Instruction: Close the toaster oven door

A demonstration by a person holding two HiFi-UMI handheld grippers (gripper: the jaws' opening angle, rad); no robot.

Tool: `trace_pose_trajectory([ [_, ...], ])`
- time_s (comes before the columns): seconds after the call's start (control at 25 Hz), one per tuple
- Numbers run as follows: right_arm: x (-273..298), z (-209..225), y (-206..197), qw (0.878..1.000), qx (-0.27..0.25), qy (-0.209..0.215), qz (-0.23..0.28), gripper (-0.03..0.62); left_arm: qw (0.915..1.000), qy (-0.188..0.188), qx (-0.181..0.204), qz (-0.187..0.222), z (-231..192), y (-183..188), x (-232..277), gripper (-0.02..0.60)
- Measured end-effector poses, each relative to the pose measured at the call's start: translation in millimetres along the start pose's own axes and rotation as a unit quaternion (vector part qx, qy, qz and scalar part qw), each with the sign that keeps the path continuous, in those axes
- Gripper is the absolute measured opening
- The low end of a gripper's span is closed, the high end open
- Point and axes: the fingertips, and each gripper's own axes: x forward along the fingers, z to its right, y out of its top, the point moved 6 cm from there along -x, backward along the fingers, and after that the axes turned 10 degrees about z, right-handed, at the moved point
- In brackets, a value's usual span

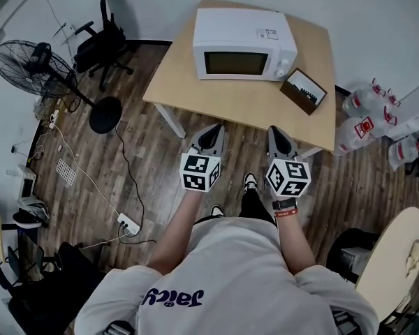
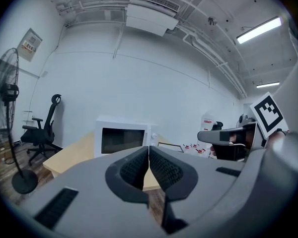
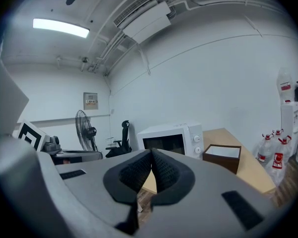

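A white toaster oven (image 1: 243,45) stands at the back of a light wooden table (image 1: 195,82); its dark glass door sits flush with the front, closed. It also shows in the left gripper view (image 2: 123,138) and the right gripper view (image 3: 171,140). My left gripper (image 1: 211,137) and right gripper (image 1: 280,141) hover side by side in front of the table's near edge, well short of the oven. Both pairs of jaws are pressed together with nothing between them (image 2: 148,149) (image 3: 152,153).
A small brown box (image 1: 304,90) lies right of the oven. Water bottles (image 1: 366,114) stand on the floor at the right. An office chair (image 1: 101,44), a standing fan (image 1: 35,67) and a power strip with cables (image 1: 128,223) are at the left. A round table (image 1: 394,257) is at lower right.
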Motion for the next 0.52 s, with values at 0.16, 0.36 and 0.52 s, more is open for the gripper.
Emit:
trace_pose_trajectory([
  [0.16, 5.0, 5.8, -5.5, 1.0, 0.0, 0.002, -0.01, 0.003, 0.9997, -0.017, -0.017, 0.007, 2.8, -6.6, 10.6, 0.023],
  [0.36, 22.2, 30.9, -11.5, 0.999, -0.016, 0.004, -0.037, 0.003, 0.997, -0.022, -0.061, 0.042, 7.6, -12.4, 42.1, 0.02],
  [0.52, 41.4, 65.2, -16.2, 0.996, -0.049, -0.001, -0.071, 0.003, 0.9964, 0.006, -0.082, -0.02, 1.6, -39.5, 86.7, 0.02],
])
